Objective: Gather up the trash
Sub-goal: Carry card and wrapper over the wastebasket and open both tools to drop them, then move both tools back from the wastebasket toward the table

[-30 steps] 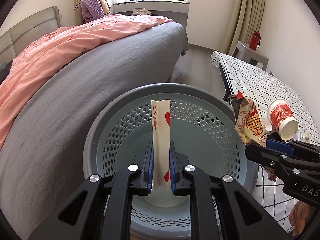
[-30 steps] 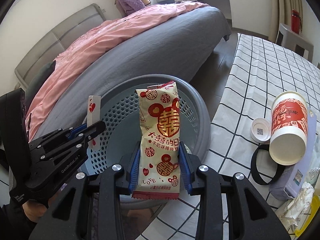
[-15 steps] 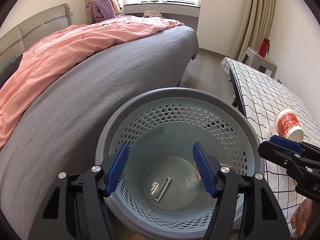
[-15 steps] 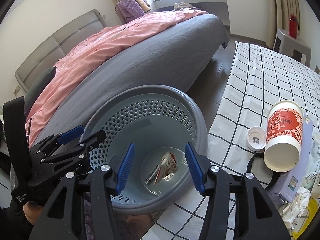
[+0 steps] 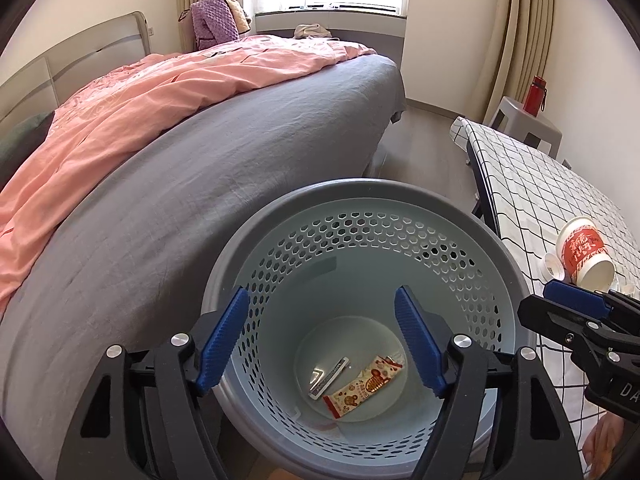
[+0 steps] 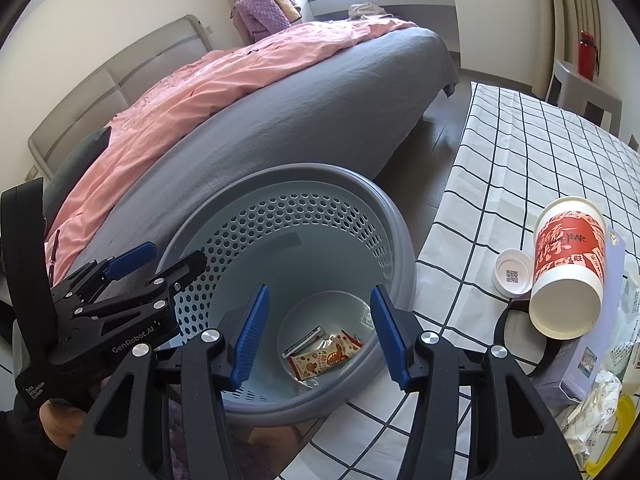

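Both tools hang over the mouth of the basket (image 5: 362, 216) right now, angled down into it. The left tool (image 5: 322, 344) has its blue pads spread wide, jaws just been opening, nothing between them — only the basket floor shows through the gap. Straight below it on that floor lies the playing card (image 5: 329, 377), and touching the card, toward the right pad, the snack wrapper (image 5: 362, 385), red and cream, flat on its face.

The right tool (image 6: 318, 334) has its jaws parted too, after opening within the last second, empty as well; card (image 6: 303, 342) and wrapper (image 6: 326, 357) lie directly under its gap at the bottom of the basket (image 6: 288, 178).

Off to the right of that tool, up on the checked counter (image 6: 516, 148), a red-printed paper cup (image 6: 568, 268) lies on its side, open mouth toward the camera, with a small white lid (image 6: 512, 276) just beside it on the tool's side. Crumpled paper (image 6: 600, 404) sits near the right edge, by a lilac box (image 6: 578, 364) under the cup.

Beyond the basket, the grey bed (image 5: 208, 184) with a pink cover
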`<state>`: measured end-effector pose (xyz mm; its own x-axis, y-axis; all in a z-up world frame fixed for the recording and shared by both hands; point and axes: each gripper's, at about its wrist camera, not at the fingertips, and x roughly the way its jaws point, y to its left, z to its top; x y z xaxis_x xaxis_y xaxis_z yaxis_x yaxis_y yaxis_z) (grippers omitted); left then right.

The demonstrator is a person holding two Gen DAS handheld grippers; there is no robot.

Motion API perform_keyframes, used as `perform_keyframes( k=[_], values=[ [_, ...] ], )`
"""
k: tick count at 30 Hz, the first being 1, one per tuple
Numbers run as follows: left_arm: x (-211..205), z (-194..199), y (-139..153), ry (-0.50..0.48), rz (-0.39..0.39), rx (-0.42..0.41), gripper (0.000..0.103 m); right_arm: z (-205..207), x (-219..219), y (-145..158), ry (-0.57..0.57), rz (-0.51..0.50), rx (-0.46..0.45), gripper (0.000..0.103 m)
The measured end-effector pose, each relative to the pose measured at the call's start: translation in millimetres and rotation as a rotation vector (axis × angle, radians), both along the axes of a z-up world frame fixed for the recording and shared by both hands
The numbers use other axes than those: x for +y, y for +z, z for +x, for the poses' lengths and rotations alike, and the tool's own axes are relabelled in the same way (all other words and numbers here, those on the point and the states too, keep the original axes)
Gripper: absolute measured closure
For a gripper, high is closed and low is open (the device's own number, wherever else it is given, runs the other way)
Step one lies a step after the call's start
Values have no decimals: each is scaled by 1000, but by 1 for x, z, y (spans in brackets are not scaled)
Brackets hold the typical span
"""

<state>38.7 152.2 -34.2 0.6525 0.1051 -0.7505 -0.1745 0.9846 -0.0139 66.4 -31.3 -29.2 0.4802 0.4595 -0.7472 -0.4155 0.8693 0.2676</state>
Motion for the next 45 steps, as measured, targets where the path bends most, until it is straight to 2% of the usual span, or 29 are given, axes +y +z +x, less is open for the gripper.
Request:
perform_keyframes(
  k=[25,37,45],
  values=[
    [-10,-8,8,-12,12,-33,25,-19,-20,15,-52,-17,-49,48],
    [-33,-16,14,-65,10,-54,25,-41,-51,17,-138,-20,-50,42],
    [-55,-19,18,-122,-7,-69,24,-57,-88,16,-227,-32,-43,41]
  ],
)
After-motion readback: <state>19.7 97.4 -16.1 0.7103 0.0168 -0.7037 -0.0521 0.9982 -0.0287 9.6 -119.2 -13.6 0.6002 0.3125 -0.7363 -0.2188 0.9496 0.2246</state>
